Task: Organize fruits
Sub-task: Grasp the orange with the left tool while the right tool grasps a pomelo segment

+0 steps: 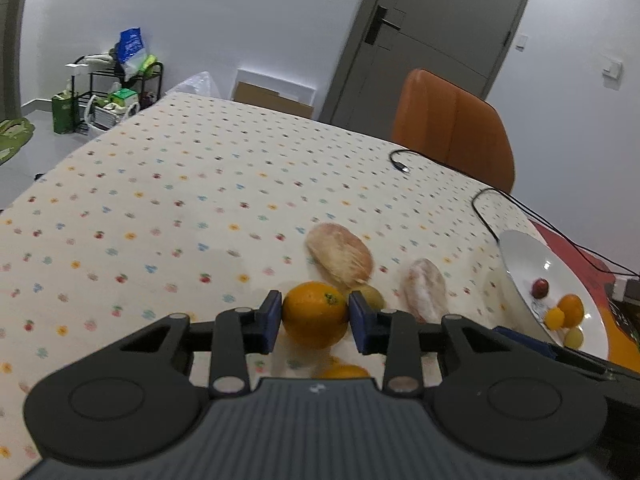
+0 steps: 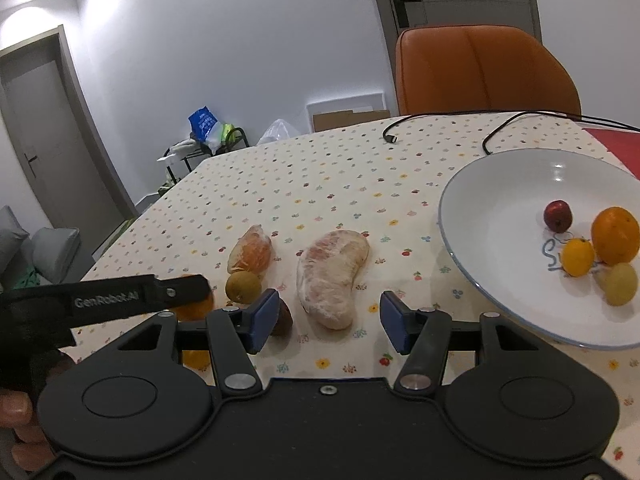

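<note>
Left wrist view: left gripper (image 1: 315,316), pads clamped on an orange (image 1: 314,314), one pad each side at the widest part; whether lifted clear of the table (image 1: 160,184) not certain. Second orange (image 1: 345,371) just under and behind it. Two peeled pomelo pieces (image 1: 339,255) (image 1: 425,289) beyond, toward mid-table; small green fruit (image 1: 372,295) touching the right pad's far side.

Right wrist view: right gripper (image 2: 326,320), fingers spread, nothing held, hovering over the larger pomelo piece (image 2: 332,278). Small dark fruit (image 2: 282,317) beside its left pad. Plate (image 2: 480,216) at the right edge of the table, holding four fruits: red, orange, yellow, green.

Step in hand, by judgement: carrying the orange to the plate. Advice: grip kept level and firm, since round skin slips; lift straight up before swinging right, clear of the green fruit and the right gripper; release low in a bare part of the plate, to avoid rolling.
</note>
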Tool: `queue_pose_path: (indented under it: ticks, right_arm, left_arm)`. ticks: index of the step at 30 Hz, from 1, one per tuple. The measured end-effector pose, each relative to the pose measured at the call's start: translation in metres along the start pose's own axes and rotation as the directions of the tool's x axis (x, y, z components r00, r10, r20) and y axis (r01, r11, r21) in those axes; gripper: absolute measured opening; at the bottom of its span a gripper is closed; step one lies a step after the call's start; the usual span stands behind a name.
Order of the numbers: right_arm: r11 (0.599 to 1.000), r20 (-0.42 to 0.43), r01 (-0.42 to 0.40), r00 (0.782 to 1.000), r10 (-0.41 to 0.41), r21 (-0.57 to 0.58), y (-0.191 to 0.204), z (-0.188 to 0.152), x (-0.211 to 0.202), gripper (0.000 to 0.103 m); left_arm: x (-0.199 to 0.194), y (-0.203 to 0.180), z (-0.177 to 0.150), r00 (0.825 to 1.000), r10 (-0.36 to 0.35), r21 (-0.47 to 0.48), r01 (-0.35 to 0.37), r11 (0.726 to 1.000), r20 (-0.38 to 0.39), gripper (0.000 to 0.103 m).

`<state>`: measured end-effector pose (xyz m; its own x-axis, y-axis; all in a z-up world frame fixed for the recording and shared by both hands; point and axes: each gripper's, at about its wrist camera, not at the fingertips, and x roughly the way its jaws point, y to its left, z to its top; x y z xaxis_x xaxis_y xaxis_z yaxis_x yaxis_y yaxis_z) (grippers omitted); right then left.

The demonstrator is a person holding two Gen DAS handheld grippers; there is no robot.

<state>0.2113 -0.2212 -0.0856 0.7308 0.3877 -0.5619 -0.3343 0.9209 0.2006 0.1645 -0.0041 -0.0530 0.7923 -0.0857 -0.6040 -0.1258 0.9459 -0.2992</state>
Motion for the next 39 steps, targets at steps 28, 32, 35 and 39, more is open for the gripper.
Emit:
queue_pose_path:
  ticks: [28, 32, 35, 39]
  right_arm:
    - [0.997, -0.015, 0.071, 0.997, -0.072, -0.026, 0.016, 0.011, 0.041, 0.041]
    - [0.998, -0.008, 0.061, 0.998, -0.061, -0.003, 0.011, 0.010, 0.039, 0.036]
    - [0.999, -0.004, 0.051, 0.999, -0.051, 0.014, 0.008, 0.010, 0.034, 0.036]
    - [0.999, 0.019, 0.036, 0.999, -0.036, 0.016, 0.008, 0.011, 0.024, 0.036]
  left_arm:
    - [0.010, 0.023, 0.004, 1.000, 0.024, -0.018, -0.024, 1.000, 0.004, 0.036]
    - [0.010, 0.023, 0.004, 1.000, 0.025, -0.015, -0.025, 1.000, 0.006, 0.036]
    - [0.007, 0.022, 0.003, 0.999, 0.030, -0.011, -0.030, 1.000, 0.012, 0.036]
    - [0.000, 0.017, 0.006, 0.999, 0.034, -0.004, -0.034, 0.999, 0.034, 0.036]
